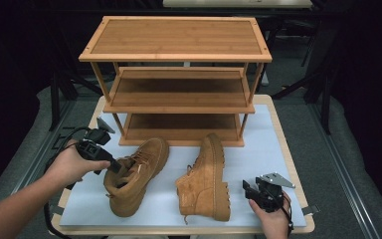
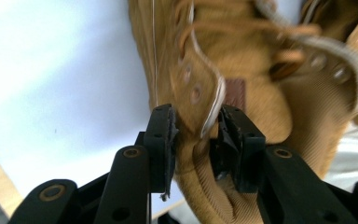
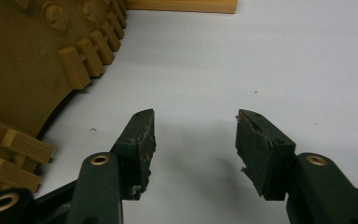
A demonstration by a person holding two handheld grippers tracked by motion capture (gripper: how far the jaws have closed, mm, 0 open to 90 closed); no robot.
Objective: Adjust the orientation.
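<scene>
Two tan suede lace-up boots lie on the white mat (image 1: 263,144). The left boot (image 1: 139,167) points its toe toward the rack. My left gripper (image 1: 112,166) is at its ankle opening. In the left gripper view the boot's collar (image 2: 200,158) stands between the jaws of the left gripper (image 2: 196,135); the pads sit close beside it without clearly squeezing, so the gripper is open. The right boot (image 1: 206,179) lies on its side, its lugged sole (image 3: 28,56) facing my right gripper (image 1: 247,188). That right gripper (image 3: 196,140) is open over bare mat, with nothing between its jaws.
A three-tier bamboo shoe rack (image 1: 179,79) stands at the back of the table, its shelves bare; its base edge (image 3: 182,5) lies ahead of the right gripper. Free mat lies to the right of the right boot. The table's front edge is close to both hands.
</scene>
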